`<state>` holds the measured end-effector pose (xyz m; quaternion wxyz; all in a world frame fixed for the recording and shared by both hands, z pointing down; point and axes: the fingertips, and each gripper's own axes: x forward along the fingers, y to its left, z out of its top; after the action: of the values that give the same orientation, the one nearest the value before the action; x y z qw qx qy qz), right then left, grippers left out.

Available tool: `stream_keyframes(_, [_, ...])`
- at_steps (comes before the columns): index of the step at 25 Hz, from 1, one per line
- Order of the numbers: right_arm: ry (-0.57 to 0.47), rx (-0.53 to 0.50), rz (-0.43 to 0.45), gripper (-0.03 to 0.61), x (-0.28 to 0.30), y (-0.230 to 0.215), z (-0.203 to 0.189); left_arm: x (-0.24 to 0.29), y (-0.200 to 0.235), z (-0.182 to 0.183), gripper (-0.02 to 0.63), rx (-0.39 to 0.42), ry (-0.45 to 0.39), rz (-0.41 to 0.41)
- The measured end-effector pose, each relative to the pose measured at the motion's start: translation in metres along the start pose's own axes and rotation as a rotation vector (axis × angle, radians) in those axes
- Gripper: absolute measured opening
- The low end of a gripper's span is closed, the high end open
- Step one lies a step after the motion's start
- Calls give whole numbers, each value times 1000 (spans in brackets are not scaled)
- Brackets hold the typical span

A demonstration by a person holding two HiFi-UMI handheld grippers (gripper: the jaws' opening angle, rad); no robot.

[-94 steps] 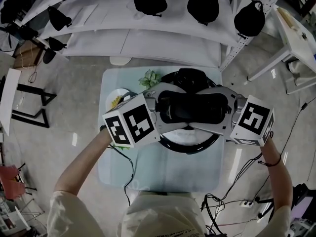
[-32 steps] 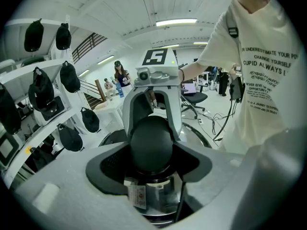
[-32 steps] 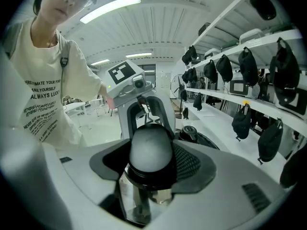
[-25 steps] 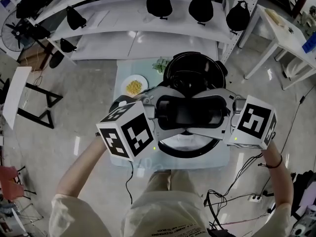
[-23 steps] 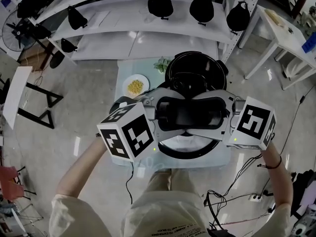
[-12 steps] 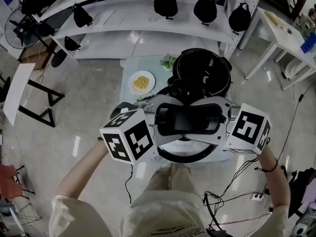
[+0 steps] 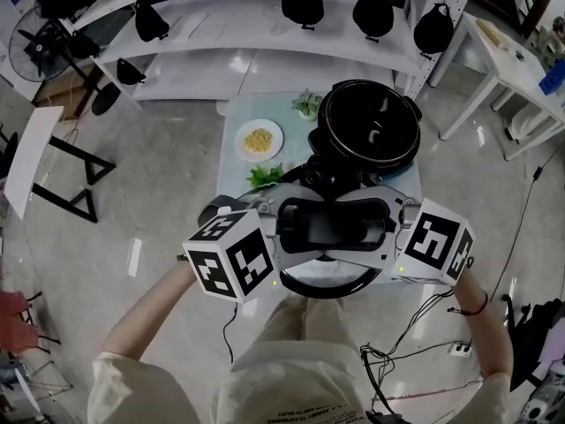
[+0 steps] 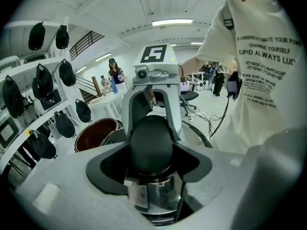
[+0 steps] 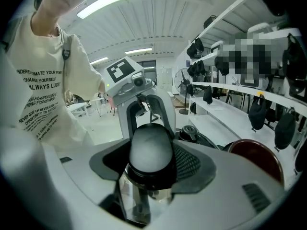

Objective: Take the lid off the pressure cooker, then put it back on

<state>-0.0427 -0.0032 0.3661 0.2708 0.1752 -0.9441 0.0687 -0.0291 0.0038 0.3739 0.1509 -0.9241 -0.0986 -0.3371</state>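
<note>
The pressure cooker lid (image 7: 328, 283), steel with a black rim, hangs off the pot near the table's front edge. My left gripper (image 7: 296, 225) and right gripper (image 7: 378, 228) clamp its black knob (image 7: 331, 223) from opposite sides, both shut on it. In the left gripper view the knob (image 8: 151, 143) fills the jaws of the left gripper (image 8: 151, 155), with the other gripper (image 8: 152, 87) facing it. The right gripper (image 9: 150, 163) holds the same knob (image 9: 151, 150). The open pot (image 7: 369, 124) stands at the table's back right, its dark inside showing (image 8: 96, 132) (image 9: 257, 160).
A white plate of yellow food (image 7: 259, 140) and green leaves (image 7: 265, 177) lie on the pale table (image 7: 231, 162) left of the pot. White shelves with hanging black items (image 7: 302, 0) stand behind. Cables (image 7: 415, 352) trail on the floor at right.
Both grippers have carried the lid off the pot, toward the person and slightly down. The pot's whole opening now shows behind the lid.
</note>
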Motion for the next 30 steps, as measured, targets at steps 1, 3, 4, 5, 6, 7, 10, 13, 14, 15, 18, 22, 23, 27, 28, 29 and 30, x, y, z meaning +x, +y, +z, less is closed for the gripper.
stream_keyframes(1, [3, 5, 2, 276, 4, 1, -2, 1, -2, -4, 272, -4, 3, -2])
stream_keyframes(3, [9, 14, 8, 276, 11, 3, -7, 4, -5, -12, 272, -12, 11, -3])
stream_keyframes(4, [13, 16, 12, 276, 14, 3, -10, 6, -6, -16, 272, -17, 16, -4])
stream_keyframes(5, [16, 17, 17, 276, 17, 2, -13, 9, -7, -19, 272, -23, 20, -3])
stream_keyframes(6, [21, 18, 23, 275, 20, 2, -17, 11, -7, -23, 272, -30, 23, -3])
stream_keyframes(7, [25, 18, 29, 276, 22, 1, -21, 14, -7, -26, 272, -37, 27, -2])
stream_keyframes(10, [36, 21, 46, 276, 29, -3, -31, 22, -7, -36, 272, -58, 40, 0])
stream_keyframes(13, [46, 23, 65, 275, 39, -2, -44, 32, -11, -49, 272, -73, 63, -3])
stream_keyframes(14, [49, 24, 71, 275, 42, -2, -49, 35, -13, -54, 272, -78, 71, -3])
stream_keyframes(15, [51, 25, 76, 275, 46, -2, -53, 38, -14, -58, 272, -83, 78, -3])
stream_keyframes(18, [55, 28, 93, 275, 57, -4, -66, 47, -15, -73, 272, -103, 95, -1])
stream_keyframes(22, [81, 31, 108, 275, 72, -8, -87, 64, -18, -92, 272, -117, 125, -4])
stream_keyframes(23, [88, 32, 111, 275, 74, -8, -92, 67, -19, -96, 272, -119, 132, -4])
stream_keyframes(27, [114, 34, 118, 275, 84, -11, -108, 81, -21, -109, 272, -129, 151, -8])
stream_keyframes(28, [119, 34, 119, 275, 86, -11, -112, 84, -21, -113, 272, -133, 155, -8])
stream_keyframes(29, [123, 34, 121, 276, 88, -12, -115, 86, -22, -116, 272, -137, 158, -8])
stream_keyframes(30, [128, 34, 122, 276, 90, -12, -119, 89, -22, -119, 272, -141, 161, -8])
